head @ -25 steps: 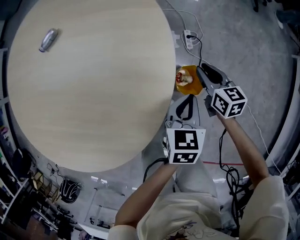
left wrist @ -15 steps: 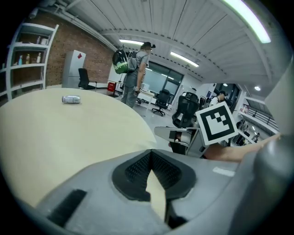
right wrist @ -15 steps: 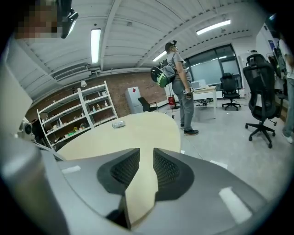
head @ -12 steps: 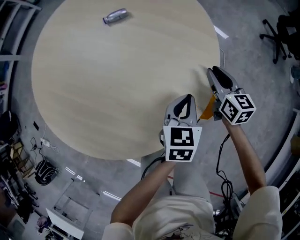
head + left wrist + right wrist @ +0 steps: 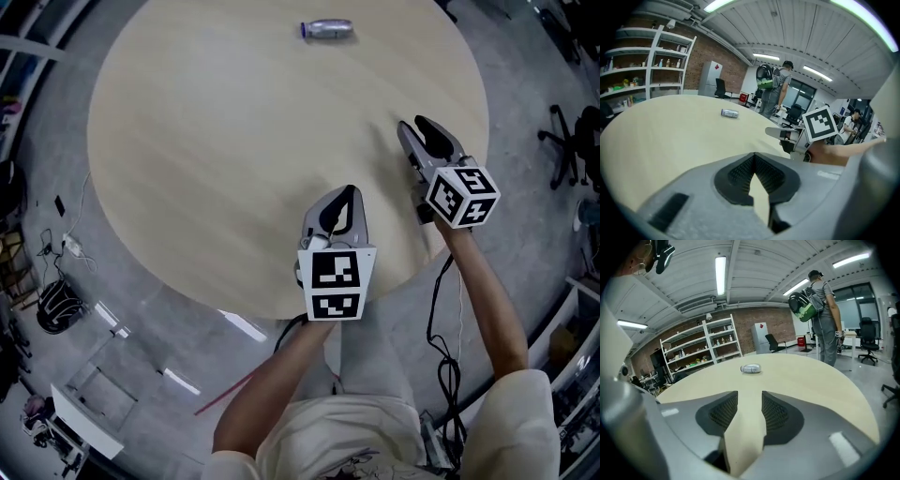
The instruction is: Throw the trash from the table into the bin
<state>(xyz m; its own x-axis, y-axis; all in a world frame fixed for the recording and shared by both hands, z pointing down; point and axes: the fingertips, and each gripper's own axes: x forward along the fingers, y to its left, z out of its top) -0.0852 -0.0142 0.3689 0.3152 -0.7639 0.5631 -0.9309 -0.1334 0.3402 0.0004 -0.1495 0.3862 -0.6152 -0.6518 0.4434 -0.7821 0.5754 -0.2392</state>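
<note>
Both grippers have swung in from beside the table (image 5: 206, 169) and now hang over its near edge; the orange piece of trash that sat by your right gripper a moment ago is no longer in sight.

Seen from your head, a round, pale wooden table fills most of the frame. Your left gripper (image 5: 347, 192) is over the table's near edge, pointing toward the middle. Its jaws are clenched, tips meeting, with nothing caught between them; the left gripper view shows only bare tabletop (image 5: 661, 131) through the small gap behind the tips of the left gripper (image 5: 753, 154).

Your right gripper (image 5: 412, 125) is over the table's near-right edge, also pointing inward. Its jaws have just been opening and stand apart, released, holding nothing. In the right gripper view, a strip of table (image 5: 801, 376) shows between the pads of the right gripper (image 5: 750, 393).

One piece of trash, a silver can (image 5: 328, 30), lies on its side near the table's far edge, well apart from both grippers. It also appears in the left gripper view (image 5: 730, 113) and the right gripper view (image 5: 751, 368).

Beyond the table's far side, a person with a green backpack (image 5: 822, 319) stands facing away, and white shelves (image 5: 701, 345) line a brick wall.
</note>
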